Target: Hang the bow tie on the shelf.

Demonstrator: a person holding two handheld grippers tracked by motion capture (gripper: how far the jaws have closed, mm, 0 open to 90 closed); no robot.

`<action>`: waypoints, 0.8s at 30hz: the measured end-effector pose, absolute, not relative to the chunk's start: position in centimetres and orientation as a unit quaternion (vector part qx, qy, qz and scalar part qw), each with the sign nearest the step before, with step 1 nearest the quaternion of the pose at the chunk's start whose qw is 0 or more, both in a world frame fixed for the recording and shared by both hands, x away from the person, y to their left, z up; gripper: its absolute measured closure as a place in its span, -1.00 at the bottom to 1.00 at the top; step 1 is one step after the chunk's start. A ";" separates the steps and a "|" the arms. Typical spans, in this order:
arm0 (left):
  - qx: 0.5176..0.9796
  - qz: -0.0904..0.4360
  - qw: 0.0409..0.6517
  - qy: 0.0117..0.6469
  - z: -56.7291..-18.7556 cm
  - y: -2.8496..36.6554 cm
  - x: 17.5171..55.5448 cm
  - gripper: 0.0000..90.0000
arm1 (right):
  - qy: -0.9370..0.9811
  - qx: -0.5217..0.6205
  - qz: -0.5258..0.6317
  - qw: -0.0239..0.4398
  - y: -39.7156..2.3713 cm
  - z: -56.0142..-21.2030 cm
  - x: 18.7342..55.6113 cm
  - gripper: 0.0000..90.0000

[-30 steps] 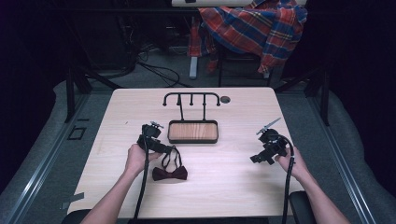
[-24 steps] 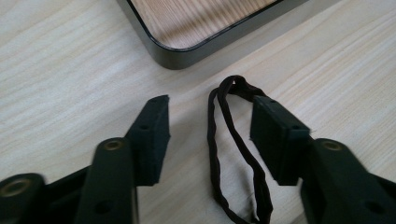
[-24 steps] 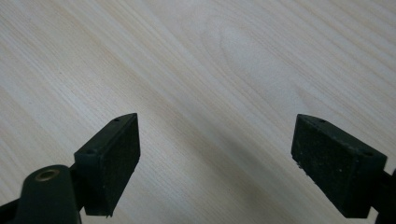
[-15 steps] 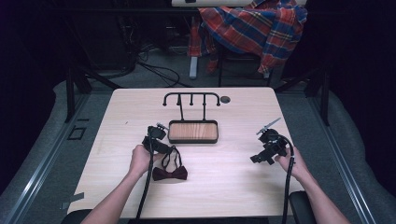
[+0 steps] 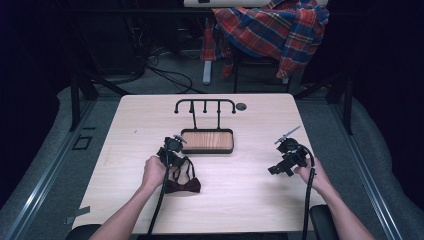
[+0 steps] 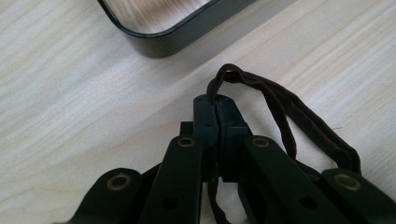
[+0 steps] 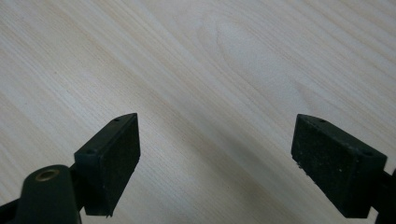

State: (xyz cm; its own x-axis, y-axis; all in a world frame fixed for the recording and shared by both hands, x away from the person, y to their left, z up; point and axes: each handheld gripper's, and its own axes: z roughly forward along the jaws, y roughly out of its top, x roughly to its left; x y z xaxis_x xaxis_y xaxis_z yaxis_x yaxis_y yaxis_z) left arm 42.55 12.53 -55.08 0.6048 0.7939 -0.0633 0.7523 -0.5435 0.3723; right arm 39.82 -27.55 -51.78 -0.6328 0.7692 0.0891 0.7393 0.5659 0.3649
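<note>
A dark red bow tie (image 5: 184, 186) lies on the light wooden table (image 5: 240, 200), its thin strap (image 5: 183, 167) looping up toward the stand. My left gripper (image 5: 176, 160) sits just in front of the stand's wooden base (image 5: 207, 141). In the left gripper view its jaws (image 6: 216, 112) have just been closing and now pinch the strap (image 6: 289, 116), whose loop sticks out past the tips. My right gripper (image 5: 274, 170) rests at the table's right side. Its pads (image 7: 112, 158) stand wide apart over bare wood, and the gripper (image 7: 217, 158) holds nothing.
A black rack with several hooks (image 5: 205, 104) rises from the back of the wooden base (image 6: 177, 37). A round cable hole (image 5: 241, 106) sits beside it. A plaid shirt (image 5: 270, 30) hangs over a chair behind the table.
The left hand has shifted slightly toward the bow tie's strap, and its jaws have gone from open to shut on the strap. The right hand has stayed put.
</note>
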 end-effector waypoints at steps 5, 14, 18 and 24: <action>0.877 0.064 0.192 0.436 -54.4 12.6 42.4 0.97 | 0.884 0.426 0.187 0.042 -27.5 -51.8 39.8 -0.66; 0.867 0.090 0.231 0.433 -51.6 13.3 41.9 0.97 | 0.889 0.421 0.176 0.043 -27.6 -51.7 40.0 -0.66; 0.859 0.102 0.253 0.433 -50.2 13.8 41.6 0.97 | 0.883 0.429 0.184 0.041 -27.6 -51.8 39.9 -0.66; 0.853 0.116 0.271 0.430 -48.6 14.2 40.8 0.98 | 0.883 0.429 0.184 0.045 -27.5 -51.8 39.9 -0.66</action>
